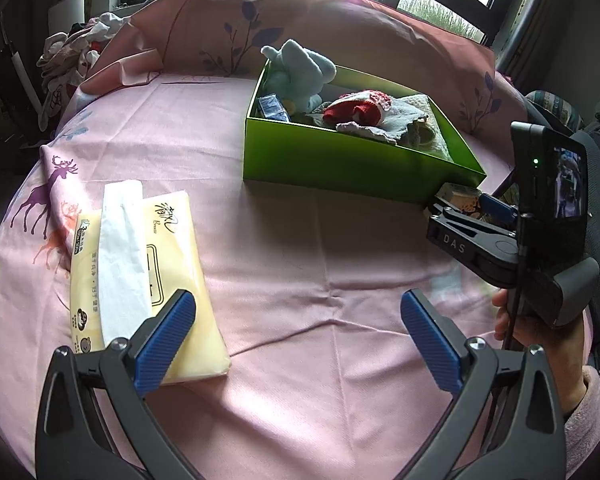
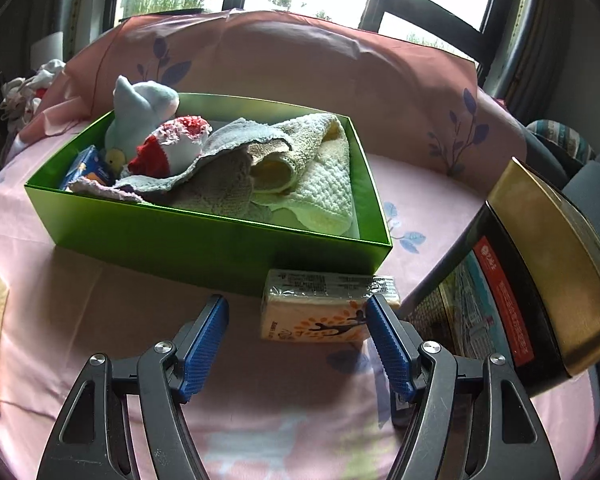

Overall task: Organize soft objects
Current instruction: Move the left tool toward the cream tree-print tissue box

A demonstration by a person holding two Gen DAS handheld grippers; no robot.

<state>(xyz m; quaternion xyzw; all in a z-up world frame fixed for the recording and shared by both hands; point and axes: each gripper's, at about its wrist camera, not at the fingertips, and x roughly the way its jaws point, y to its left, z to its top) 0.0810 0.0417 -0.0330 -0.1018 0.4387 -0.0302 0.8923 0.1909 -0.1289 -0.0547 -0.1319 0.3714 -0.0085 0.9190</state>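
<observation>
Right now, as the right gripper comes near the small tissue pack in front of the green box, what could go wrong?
1. The right gripper is open, but the small tissue pack sits off-centre by its right finger; closing may push it aside.
2. The pack lies close against the green box, so a finger may bump the wall.
3. The black and gold box stands close on the right and could be knocked.
</observation>
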